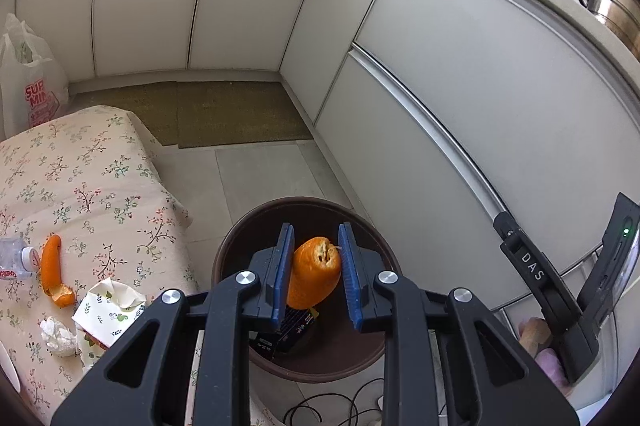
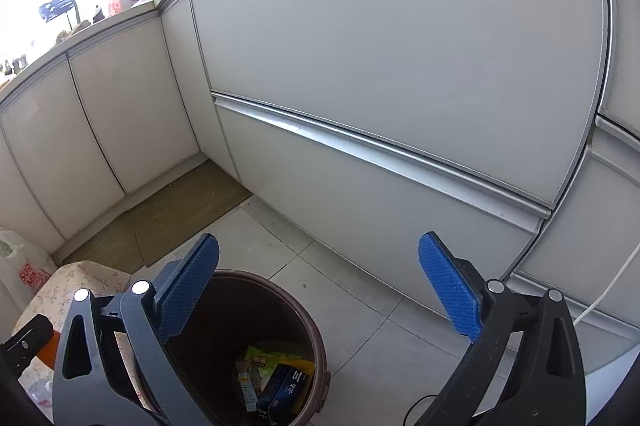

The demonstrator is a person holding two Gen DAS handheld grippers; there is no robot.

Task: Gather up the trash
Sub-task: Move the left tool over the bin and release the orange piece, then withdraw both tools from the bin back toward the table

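Left gripper (image 1: 314,268) clamps orange peel (image 1: 314,274) above the bin's rim (image 1: 224,246); right gripper (image 2: 320,286) gapes wide.

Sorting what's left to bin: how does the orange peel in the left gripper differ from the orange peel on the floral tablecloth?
The chunky, curled orange peel piece is clamped between the left gripper's blue pads above the brown round bin. The long, narrow orange peel strip lies loose on the floral tablecloth, untouched. Both are bright orange.
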